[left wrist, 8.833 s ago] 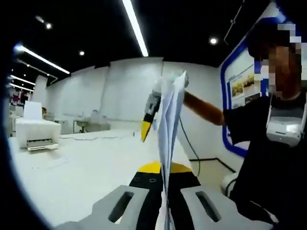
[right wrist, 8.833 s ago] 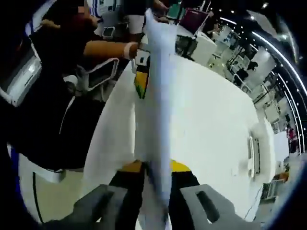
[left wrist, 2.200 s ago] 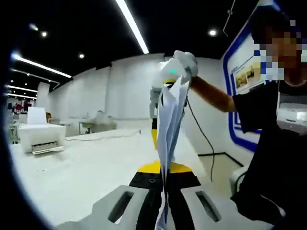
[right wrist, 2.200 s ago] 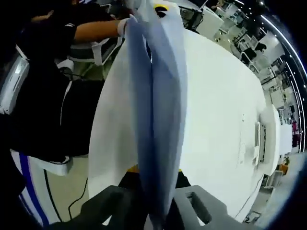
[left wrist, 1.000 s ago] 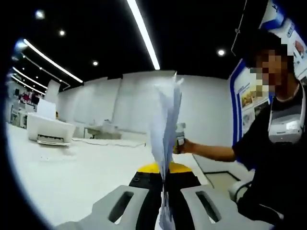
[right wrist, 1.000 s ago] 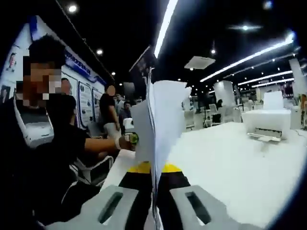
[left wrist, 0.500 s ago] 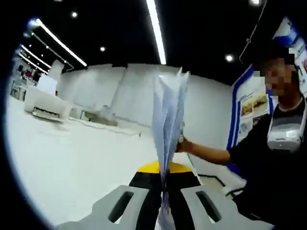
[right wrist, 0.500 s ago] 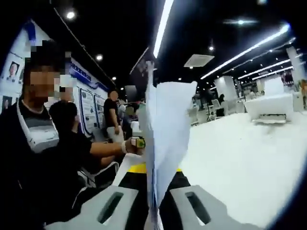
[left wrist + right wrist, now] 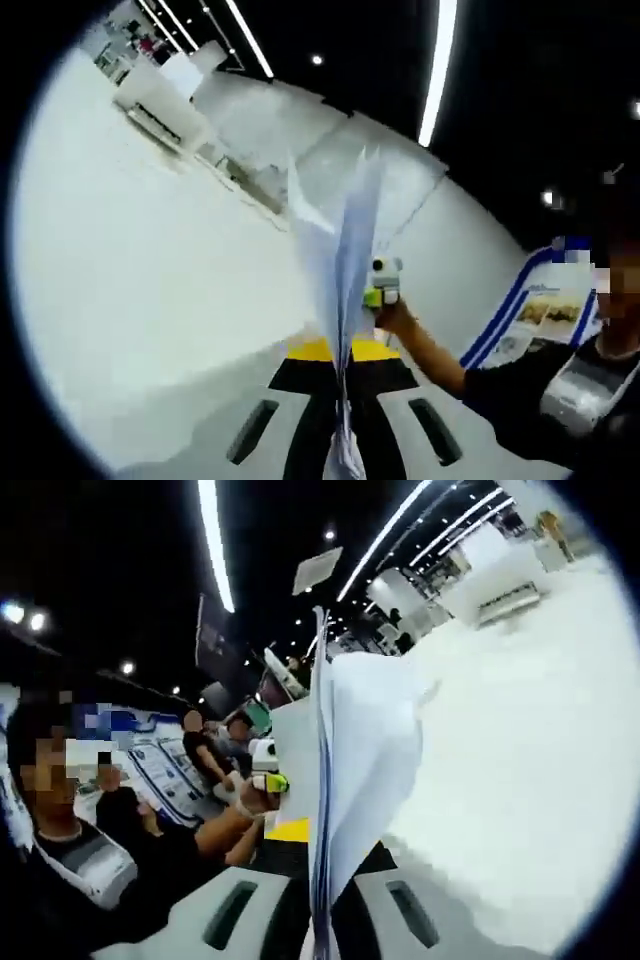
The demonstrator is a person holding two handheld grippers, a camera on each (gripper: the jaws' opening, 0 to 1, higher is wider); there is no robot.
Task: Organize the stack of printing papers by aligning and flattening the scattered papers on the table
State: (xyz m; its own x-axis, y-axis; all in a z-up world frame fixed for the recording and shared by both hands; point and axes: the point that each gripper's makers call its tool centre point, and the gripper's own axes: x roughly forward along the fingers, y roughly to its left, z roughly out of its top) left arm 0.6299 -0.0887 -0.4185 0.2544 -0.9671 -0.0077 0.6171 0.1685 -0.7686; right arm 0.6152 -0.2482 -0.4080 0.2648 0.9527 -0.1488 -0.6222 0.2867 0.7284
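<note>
Two grippers, left gripper (image 9: 338, 440) and right gripper (image 9: 312, 920), clamp papers (image 9: 340, 270) edge-on, above desk (image 9: 130, 270). Sheets fan at top. Advice: loosen clamp slightly, tap lower edge on desk, then lay flat.

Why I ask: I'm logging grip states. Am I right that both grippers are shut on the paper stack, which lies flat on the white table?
Not quite. Both grippers are shut on the paper stack, but it isn't lying flat: the left gripper view shows it standing edge-on, rising from the left gripper, above the white table. The right gripper view shows the same at the right gripper.
</note>
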